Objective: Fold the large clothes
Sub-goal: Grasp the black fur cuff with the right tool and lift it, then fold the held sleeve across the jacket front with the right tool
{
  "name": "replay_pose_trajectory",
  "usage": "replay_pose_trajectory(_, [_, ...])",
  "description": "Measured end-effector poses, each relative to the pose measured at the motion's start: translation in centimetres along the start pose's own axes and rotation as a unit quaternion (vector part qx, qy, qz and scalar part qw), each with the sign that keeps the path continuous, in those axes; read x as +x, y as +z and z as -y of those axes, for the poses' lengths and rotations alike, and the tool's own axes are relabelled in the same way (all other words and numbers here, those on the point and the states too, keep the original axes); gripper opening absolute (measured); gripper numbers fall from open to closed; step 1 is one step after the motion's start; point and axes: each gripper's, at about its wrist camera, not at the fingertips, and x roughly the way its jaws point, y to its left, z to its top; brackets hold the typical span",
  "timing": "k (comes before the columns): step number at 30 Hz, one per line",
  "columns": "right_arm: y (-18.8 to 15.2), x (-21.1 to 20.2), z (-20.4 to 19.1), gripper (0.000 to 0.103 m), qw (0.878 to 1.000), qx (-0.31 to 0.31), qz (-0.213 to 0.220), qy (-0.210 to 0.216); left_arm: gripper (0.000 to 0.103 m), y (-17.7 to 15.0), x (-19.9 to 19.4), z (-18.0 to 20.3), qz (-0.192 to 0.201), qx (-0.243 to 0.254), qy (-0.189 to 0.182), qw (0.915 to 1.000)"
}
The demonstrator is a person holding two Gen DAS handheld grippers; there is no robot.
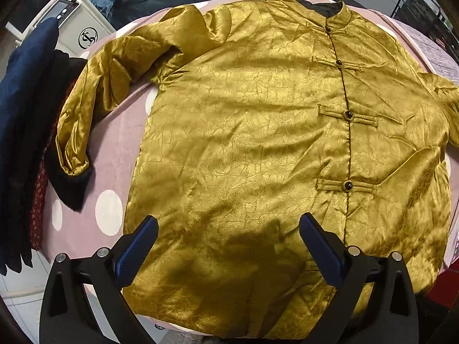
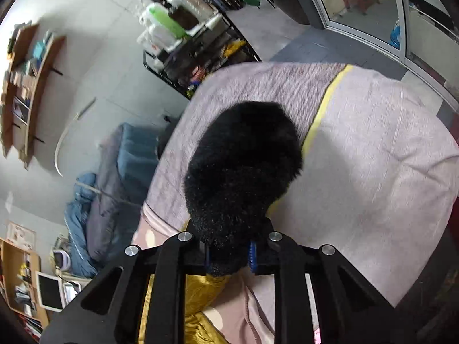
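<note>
Black fur cuff [image 2: 241, 169] of the jacket's sleeve is clamped between the blue pads of the right gripper [image 2: 228, 253], while the left gripper [image 1: 228, 243] hangs with its jaws wide apart above the hem, gripping nothing. Beyond them the golden jacket [image 1: 258, 143] lies flat and face up on the pink dotted bedcover [image 1: 114, 149]; its satin is shiny and crinkled, closed by dark round buttons [image 1: 347, 185] on cloth loops. Farther back stands a wire rack [image 2: 198, 57] holding bottles.

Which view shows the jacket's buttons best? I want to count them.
The left wrist view: the gold jacket lies spread out, front up, four buttons visible. The right wrist view shows only black fur cuff and some gold fabric.
</note>
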Motion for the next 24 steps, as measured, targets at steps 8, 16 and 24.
replay_pose_trajectory(8, [-5.5, 2.6, -12.5, 0.019, 0.991, -0.135, -0.014, 0.01, 0.097, -1.5, -0.1, -2.9, 0.013, -0.013, 0.004, 0.9998])
replay_pose_trajectory(16, [-24.5, 7.2, -33.5, 0.019, 0.893, -0.44, -0.078, 0.043, 0.097, -2.1, 0.1, -6.9, 0.025, -0.056, 0.005, 0.9981])
replay_pose_trajectory(24, [-45.6, 7.9, -40.9, 0.019, 0.776, -0.606, -0.154, 0.081, 0.096, -3.9, -0.1, -10.1, 0.027, -0.103, 0.007, 0.9943])
